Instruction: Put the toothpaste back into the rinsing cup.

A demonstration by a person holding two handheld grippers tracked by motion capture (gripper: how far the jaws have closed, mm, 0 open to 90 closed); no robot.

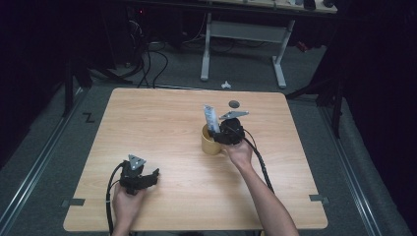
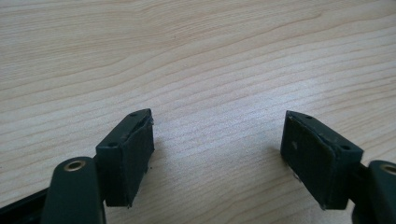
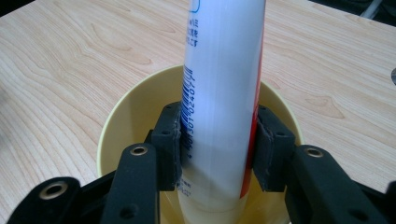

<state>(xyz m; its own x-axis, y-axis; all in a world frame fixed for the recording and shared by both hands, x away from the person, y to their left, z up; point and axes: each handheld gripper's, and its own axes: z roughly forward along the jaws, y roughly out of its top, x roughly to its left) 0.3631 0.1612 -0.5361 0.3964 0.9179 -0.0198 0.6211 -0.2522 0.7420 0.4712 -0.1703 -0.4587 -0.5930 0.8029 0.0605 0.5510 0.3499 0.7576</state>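
The right hand-held gripper (image 3: pixel 217 149) has both pads pressed against a white tube (image 3: pixel 219 93), which stands upright with its lower end inside a yellow cup (image 3: pixel 116 126). In the high view the cup (image 1: pixel 208 142) sits right of centre on the wooden table (image 1: pixel 147 123), and the tube (image 1: pixel 211 119) rises from it. The left hand-held gripper (image 2: pixel 217 154) rests at the lower left of the table, jaws spread wide with nothing between them.
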